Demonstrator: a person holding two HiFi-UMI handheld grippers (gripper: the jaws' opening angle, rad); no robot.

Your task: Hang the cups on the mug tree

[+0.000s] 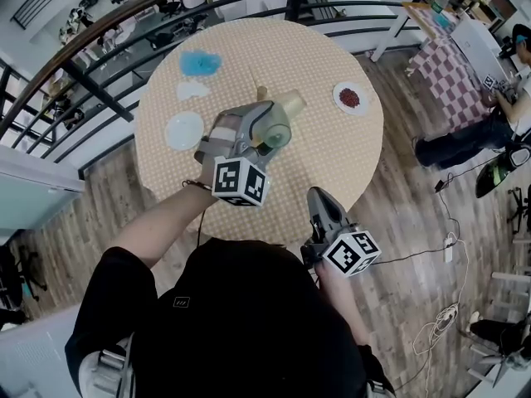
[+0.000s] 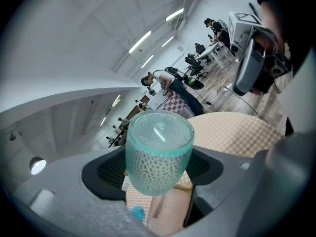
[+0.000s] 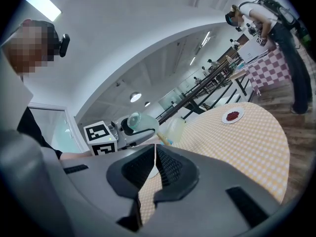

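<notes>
Head view first: left gripper (image 1: 259,139) out over the middle of the round counter (image 1: 332,164), jaws spread wide and clamped on a green cup (image 1: 279,129), held clear of the cloth. One round end of the cup turned up toward this camera, so long axis probably nearer upright than level. Just beyond it, what looks like the mug tree (image 1: 262,94): a wooden post with a pale cup (image 1: 289,104) already against it, so directly ahead of the loaded jaws and very near. Right gripper (image 1: 317,196) back at the near edge of the counter, well apart from the tree, plainly the farther of the two. Off to the sides, a white plate (image 1: 184,129) and a dish of something red (image 1: 350,98). Left gripper view next: dimpled green glass filling the gap, both pads pressed on its sides, axis crosswise to the pointing line, no handle in sight, tree hidden behind the cup. Right gripper view last: jaws together with nothing between them, pointed across the counter toward the left gripper and its cup. Likely need: a short reach forward and a turn of the cup onto a free peg, left hand alone.
</notes>
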